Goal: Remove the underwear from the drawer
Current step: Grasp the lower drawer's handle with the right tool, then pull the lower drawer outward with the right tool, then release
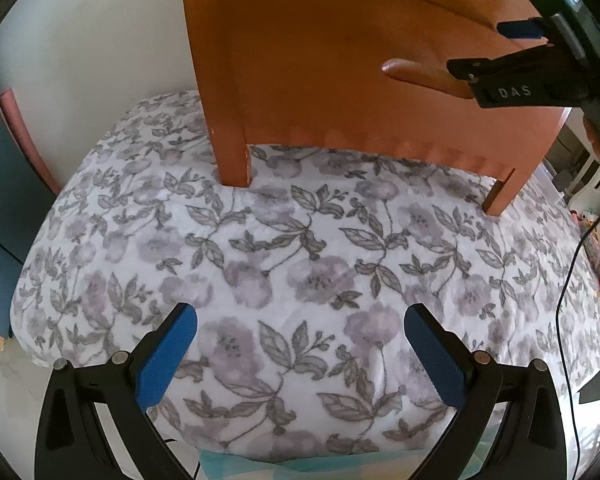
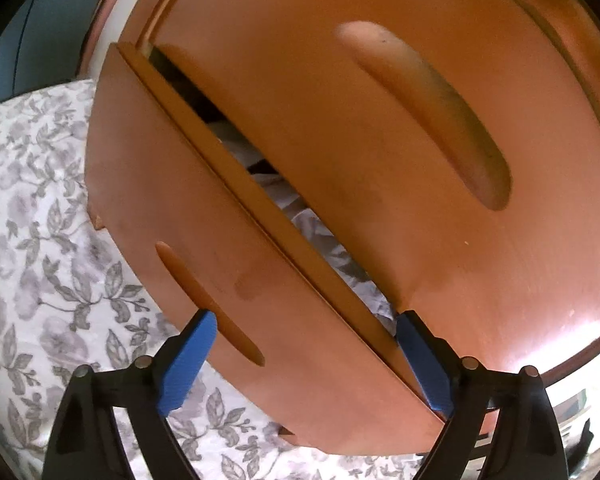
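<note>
An orange wooden drawer unit [image 1: 300, 60] stands on a floral bedspread. Its lower drawer [image 2: 172, 184] is pulled out a little. The gap shows crumpled white and grey cloth [image 2: 320, 236]; I cannot tell which piece is underwear. My right gripper [image 2: 306, 360] is open and straddles the lower drawer's front panel. One finger is in front by the long wooden handle [image 2: 208, 300], the other at the gap. In the left wrist view the right gripper [image 1: 476, 48] sits at that handle [image 1: 420, 74]. My left gripper [image 1: 302, 344] hangs open over the bedspread, holding nothing.
The floral bedspread [image 1: 300, 248] spreads out in front of the unit. The upper drawer [image 2: 380, 200] is closed and has its own handle [image 2: 428, 112]. A pink bed frame [image 1: 16, 120] and a pale wall lie to the left. A black cable [image 1: 572, 280] hangs at the right.
</note>
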